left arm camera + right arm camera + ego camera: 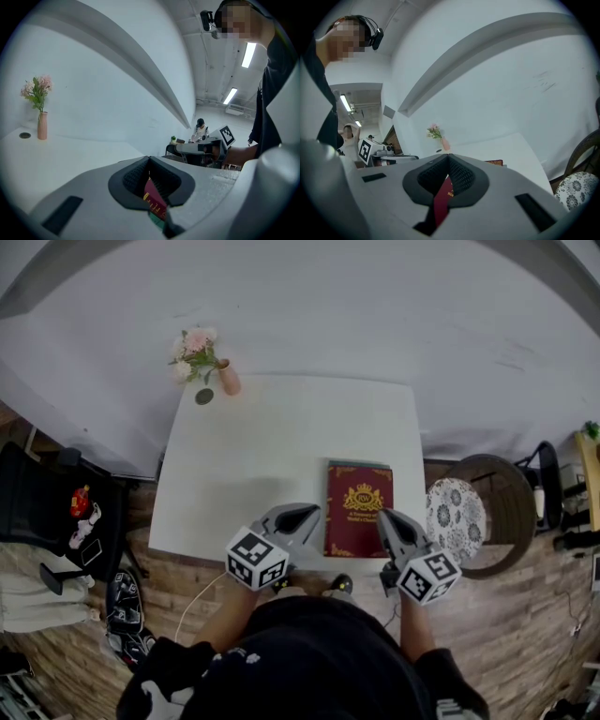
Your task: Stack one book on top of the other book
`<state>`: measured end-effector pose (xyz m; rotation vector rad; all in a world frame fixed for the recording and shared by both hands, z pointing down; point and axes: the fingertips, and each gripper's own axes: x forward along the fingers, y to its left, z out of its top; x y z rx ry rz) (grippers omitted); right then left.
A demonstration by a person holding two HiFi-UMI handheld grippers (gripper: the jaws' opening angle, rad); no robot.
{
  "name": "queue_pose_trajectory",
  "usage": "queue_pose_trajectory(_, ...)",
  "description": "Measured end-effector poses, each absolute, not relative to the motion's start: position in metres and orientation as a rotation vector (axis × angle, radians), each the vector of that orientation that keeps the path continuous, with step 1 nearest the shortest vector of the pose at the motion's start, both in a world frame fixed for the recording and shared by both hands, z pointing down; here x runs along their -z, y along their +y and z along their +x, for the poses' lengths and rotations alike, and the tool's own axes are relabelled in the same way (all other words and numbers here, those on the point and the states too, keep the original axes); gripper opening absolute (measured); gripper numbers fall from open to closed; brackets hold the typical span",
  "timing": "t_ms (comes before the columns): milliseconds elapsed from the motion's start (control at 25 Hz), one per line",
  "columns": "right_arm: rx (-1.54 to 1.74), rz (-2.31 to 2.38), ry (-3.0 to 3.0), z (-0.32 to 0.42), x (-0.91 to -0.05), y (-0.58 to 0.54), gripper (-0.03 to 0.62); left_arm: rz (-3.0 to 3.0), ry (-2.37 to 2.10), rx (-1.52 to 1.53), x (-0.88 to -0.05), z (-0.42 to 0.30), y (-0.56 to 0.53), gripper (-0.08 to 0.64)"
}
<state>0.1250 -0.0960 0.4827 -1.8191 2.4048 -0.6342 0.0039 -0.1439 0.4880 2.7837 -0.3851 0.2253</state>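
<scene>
1. Bench (pixel 262 456): white and square, it carries everything listed here. Most of its top is bare, so the stack has room at the near right.

2. Red book (pixel 358 510): lies flat at the near right of the bench, cover up, its near edge close to the bench edge. It sits on the other book, squared to it. I judge the stacking done.

3. Green book (pixel 360 463): under the red one, showing only as a thin strip along the far edge. In the left tongs' view a sliver of green also peeks below the red (pixel 153 200).

4. Left tongs (pixel 307 515): closed tight with nothing gripped. They sit just beside the near left corner of the stack, pointing almost level. I hold them shut, probably to nudge or true up an edge, not to grasp. The books show only through the slit beyond the tips.

5. Right tongs (pixel 386 521): also closed and empty, just beside the near right corner, mirroring the left so the stack is bracketed between the two.

6. Vase (pixel 228 379): pink, at the far left corner with flowers (pixel 194 351), well clear of the work.

7. Dark disc (pixel 203 397): small, just beside the vase; I cannot tell what it is.
</scene>
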Motion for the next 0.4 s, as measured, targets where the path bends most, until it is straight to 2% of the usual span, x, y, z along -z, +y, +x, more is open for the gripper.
queue_pose_trajectory(400, 0.639, -1.834, 2.400, 0.1297, -0.4825, -0.0954, -0.002, 2.784, -0.393, -0.228, -0.4874, 0.0069, -0.1457, 0.003)
